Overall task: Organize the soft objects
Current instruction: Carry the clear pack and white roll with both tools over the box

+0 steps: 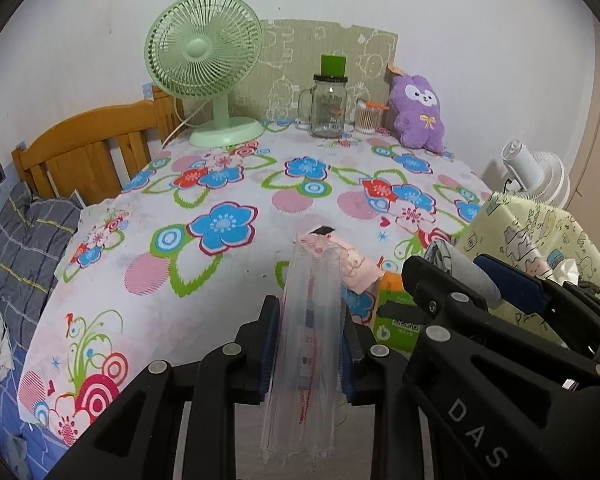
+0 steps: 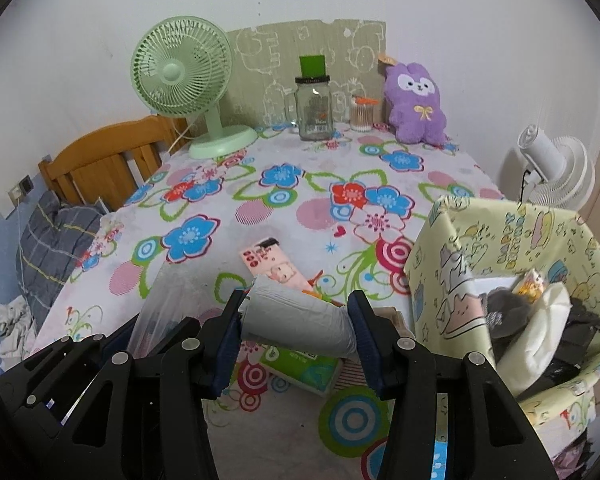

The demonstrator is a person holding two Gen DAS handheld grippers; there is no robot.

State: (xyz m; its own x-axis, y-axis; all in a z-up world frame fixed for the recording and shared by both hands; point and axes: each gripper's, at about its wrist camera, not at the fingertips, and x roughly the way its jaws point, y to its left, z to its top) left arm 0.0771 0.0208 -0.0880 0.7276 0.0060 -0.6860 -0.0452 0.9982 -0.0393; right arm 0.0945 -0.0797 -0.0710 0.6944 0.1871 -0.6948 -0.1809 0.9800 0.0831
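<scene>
At the far left of both views a grey plaid pillow [image 1: 24, 240] lies below a wooden headboard [image 1: 88, 148]. Right of it, in the upper left of the frame, a mint green desk fan [image 2: 184, 84] stands at the back of the table with the flowered tablecloth [image 2: 228, 208]. Toward the upper middle stand a glass mason jar mug [image 2: 313, 110], then a small container of cotton swabs [image 2: 362, 116], then a purple plush rabbit [image 2: 416, 104] leaning at the wall.

In the lower middle of the left wrist view, the left gripper [image 1: 311, 344] has its pads pressed onto a clear plastic bag [image 1: 308, 340], which stands flat and upright between them. Beyond it on the cloth lies a pink printed packet [image 2: 268, 262], and just right a green tissue pack [image 2: 304, 368].

In the lower middle of the right wrist view, the right gripper [image 2: 298, 320] pinches a rolled grey cloth [image 2: 300, 324] crosswise, held above the tissue pack.

At the right edge sits a yellow cartoon-print box [image 2: 460, 264] with soft items inside, a white fan [image 2: 556, 168] behind it.
</scene>
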